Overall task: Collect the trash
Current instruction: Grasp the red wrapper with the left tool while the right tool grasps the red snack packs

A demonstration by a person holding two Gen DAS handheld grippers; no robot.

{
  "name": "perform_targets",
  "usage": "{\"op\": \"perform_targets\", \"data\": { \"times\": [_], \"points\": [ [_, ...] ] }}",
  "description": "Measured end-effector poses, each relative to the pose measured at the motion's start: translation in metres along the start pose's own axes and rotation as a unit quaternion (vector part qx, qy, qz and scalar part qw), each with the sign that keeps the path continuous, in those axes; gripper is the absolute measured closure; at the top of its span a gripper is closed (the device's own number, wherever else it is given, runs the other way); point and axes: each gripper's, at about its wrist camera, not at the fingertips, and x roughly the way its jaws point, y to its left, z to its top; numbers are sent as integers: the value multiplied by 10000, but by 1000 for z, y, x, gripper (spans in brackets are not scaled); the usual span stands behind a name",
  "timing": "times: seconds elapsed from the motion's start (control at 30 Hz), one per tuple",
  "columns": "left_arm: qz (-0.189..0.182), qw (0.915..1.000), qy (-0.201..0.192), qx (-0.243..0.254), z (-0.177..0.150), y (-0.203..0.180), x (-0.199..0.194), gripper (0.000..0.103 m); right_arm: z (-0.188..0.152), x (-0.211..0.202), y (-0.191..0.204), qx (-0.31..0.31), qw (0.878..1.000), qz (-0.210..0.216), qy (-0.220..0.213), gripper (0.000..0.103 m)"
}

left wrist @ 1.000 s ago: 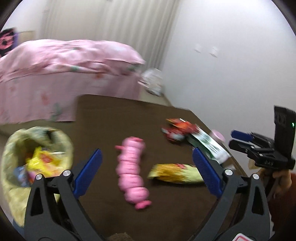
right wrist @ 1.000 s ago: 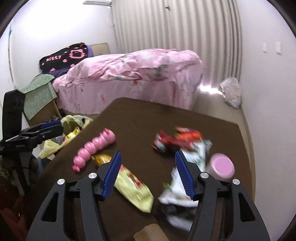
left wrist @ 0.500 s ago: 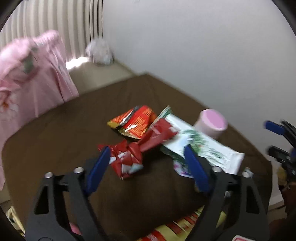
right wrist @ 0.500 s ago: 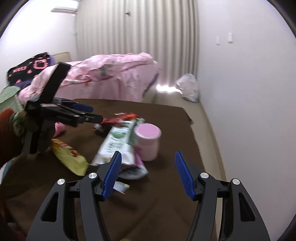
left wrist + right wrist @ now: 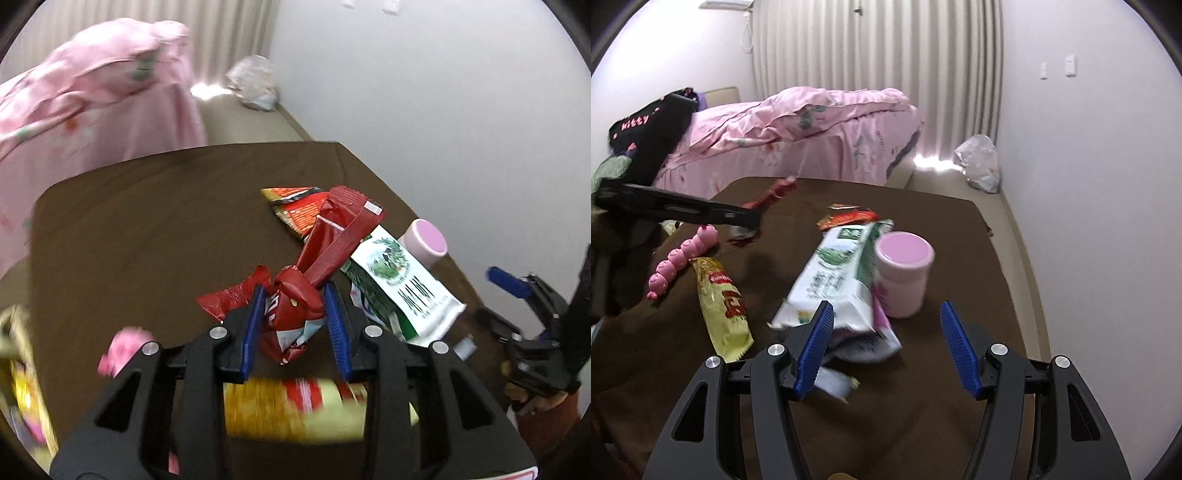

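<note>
On the brown table, my left gripper (image 5: 294,325) has a crumpled red wrapper (image 5: 299,291) between its blue pads; the jaws are closing and press on it. In the right wrist view the left gripper (image 5: 753,219) comes in from the left with the red wrapper (image 5: 768,195) at its tip. My right gripper (image 5: 886,347) stands open over the near end of a white-and-green wrapper (image 5: 834,277), beside a pink-lidded jar (image 5: 905,273). An orange-red wrapper (image 5: 846,218) and a yellow wrapper (image 5: 724,306) also lie on the table.
A pink caterpillar toy (image 5: 683,258) lies at the table's left side. A yellowish bag (image 5: 18,387) shows blurred at the left edge. Behind the table are a pink bed (image 5: 798,136), a white plastic bag (image 5: 979,162) on the floor, and a wall close on the right.
The left gripper swung right from the toy and yellow wrapper to the red wrapper, and its jaws narrowed around it. The right gripper moved down toward the jar and white wrapper, still open.
</note>
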Motion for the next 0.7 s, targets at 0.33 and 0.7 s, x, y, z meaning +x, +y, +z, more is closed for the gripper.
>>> {"op": "perform_targets", "data": {
  "times": [0.33, 0.7],
  "points": [
    [463, 9971, -376, -470, -63, 4, -67, 71, 11, 3, 23, -18, 9979, 646, 48, 46],
    [757, 9859, -587, -1370, -101, 51, -104, 71, 6, 31, 118, -1274, 9766, 1584, 707, 46]
  ]
}}
